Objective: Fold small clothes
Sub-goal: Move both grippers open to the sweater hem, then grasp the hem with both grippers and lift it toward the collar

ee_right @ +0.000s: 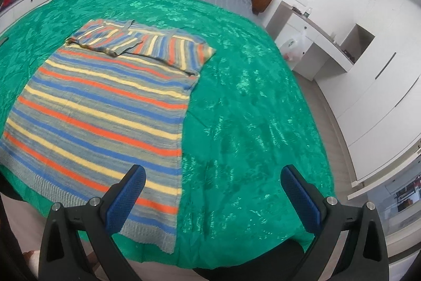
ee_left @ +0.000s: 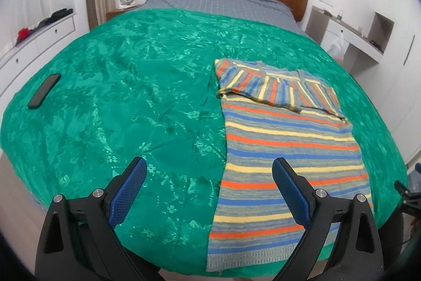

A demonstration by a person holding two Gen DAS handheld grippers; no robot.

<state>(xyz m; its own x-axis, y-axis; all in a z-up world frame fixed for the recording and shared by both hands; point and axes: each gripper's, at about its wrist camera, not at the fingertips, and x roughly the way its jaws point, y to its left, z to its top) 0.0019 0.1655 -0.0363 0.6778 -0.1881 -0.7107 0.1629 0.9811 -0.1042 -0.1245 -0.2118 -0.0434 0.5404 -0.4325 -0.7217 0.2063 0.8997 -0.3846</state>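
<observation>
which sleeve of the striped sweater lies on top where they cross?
The sleeve on the left of both views. Its cuff end overlaps the other sleeve near the sweater's middle; the other one runs underneath it.

bed (ee_left: 263, 4) with wooden headboard, grey sheet, green floral cover (ee_left: 131, 96) on top. on cover: 1 striped knit garment (ee_left: 284, 149), sleeves folded in; 1 dark phone (ee_left: 44, 90) well apart.

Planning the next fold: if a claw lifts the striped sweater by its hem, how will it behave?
The striped sweater will probably hang limp: it is soft knit, lying flat with both sleeves folded across the chest. The sleeves may slip open when lifted. It could also slide on the glossy green bedspread.
</observation>
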